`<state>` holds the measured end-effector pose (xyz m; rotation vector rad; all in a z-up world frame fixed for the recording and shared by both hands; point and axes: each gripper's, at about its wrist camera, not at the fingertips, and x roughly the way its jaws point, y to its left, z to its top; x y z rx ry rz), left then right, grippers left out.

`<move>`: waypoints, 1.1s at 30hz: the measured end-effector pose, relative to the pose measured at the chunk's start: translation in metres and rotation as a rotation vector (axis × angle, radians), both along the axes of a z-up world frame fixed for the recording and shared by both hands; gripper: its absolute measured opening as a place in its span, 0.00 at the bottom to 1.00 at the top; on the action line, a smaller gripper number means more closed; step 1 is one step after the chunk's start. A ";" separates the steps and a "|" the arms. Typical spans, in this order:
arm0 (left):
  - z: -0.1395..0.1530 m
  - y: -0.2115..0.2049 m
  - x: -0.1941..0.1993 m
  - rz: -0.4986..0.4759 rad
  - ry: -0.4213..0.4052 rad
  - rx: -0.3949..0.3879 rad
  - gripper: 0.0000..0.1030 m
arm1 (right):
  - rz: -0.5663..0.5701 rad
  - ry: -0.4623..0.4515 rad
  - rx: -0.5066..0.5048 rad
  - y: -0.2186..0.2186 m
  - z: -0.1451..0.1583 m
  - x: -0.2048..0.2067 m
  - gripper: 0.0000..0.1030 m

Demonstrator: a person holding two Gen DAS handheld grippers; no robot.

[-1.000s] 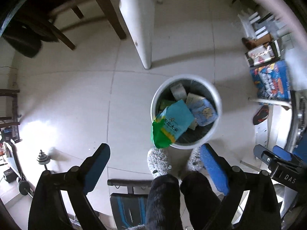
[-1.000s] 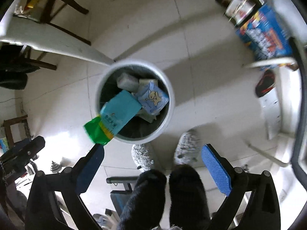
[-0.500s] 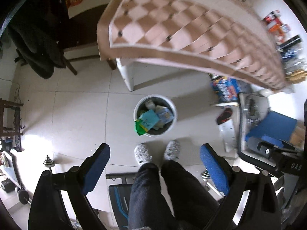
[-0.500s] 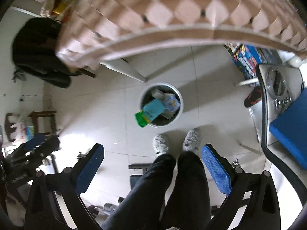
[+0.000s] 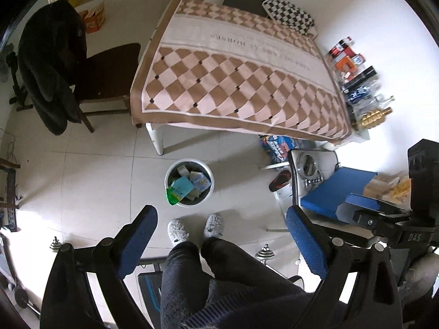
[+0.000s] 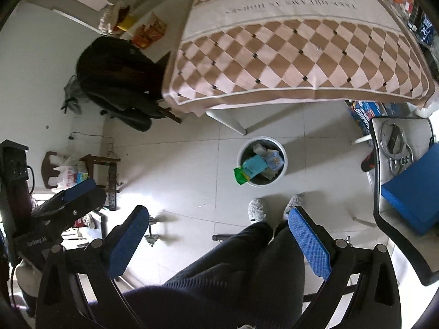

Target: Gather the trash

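1. Nearest the lens: left gripper (image 5: 221, 242), blue-padded fingers spread wide, nothing between them; right gripper (image 6: 216, 242) likewise wide apart and empty.
2. Just beyond the fingers: dark trouser legs (image 5: 208, 277) and two fluffy grey slippers (image 5: 178, 230) flat on the pale tiled floor (image 5: 90, 181).
3. Off to the right in the left view: the other gripper's black body marked "DAS" (image 5: 395, 227); a small dumbbell (image 5: 264, 252) on the floor beside the legs.
4. Just ahead of the slippers: round white bin (image 5: 210, 173), standing upright on the tiles, filled with packets and wrappers.
5. On the bin's near-left rim: a blue and green packet (image 5: 179, 190), green end hanging over the edge, blue end inside; other trash beneath it, possibly tissue packs, too small to tell for sure.
6. Right of the bin: a red and black slipper (image 5: 280, 180), a dark-framed chair (image 5: 295, 181) with a blue cushion (image 5: 336, 193).
7. Behind the bin: white table leg (image 5: 155, 141), and above it a brown and cream checked tablecloth (image 5: 236, 82) covering the table.
8. Left of the table: wooden chair (image 5: 109, 76) with a black coat (image 5: 49, 63) draped over its back.
9. Farthest: boxes and bottles (image 5: 356, 79) along the table's right edge by the white wall.
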<state>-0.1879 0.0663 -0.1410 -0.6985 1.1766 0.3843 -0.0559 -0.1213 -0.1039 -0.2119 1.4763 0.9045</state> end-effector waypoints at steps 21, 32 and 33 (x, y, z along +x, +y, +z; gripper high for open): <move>0.033 -0.009 -0.001 -0.012 -0.067 0.008 1.00 | 0.025 -0.018 0.028 -0.013 0.038 -0.005 1.00; 0.037 -0.008 0.003 -0.025 -0.079 0.001 1.00 | 0.027 -0.012 0.032 -0.014 0.041 -0.004 1.00; 0.038 -0.009 0.003 -0.025 -0.081 0.001 1.00 | 0.028 -0.012 0.032 -0.014 0.041 -0.004 1.00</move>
